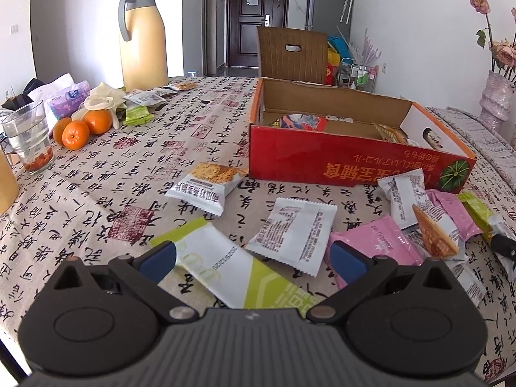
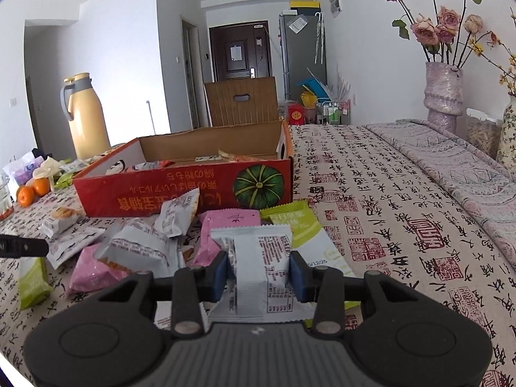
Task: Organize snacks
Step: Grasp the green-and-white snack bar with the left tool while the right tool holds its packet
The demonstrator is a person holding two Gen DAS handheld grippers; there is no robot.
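While the left claw (image 1: 253, 258) gapes, the downtilted right claw (image 2: 259, 279) clamps a white packet (image 2: 261, 258).

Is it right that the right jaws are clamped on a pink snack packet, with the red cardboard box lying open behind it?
Not quite: the packet between the right gripper's jaws is the white printed snack packet, not a pink one. The right wrist view shows it. The red cardboard box does lie open behind it.

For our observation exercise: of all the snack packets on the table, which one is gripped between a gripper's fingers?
The white packet with its printed back showing, pinched in the right gripper. The other packets lie loose on the tablecloth.
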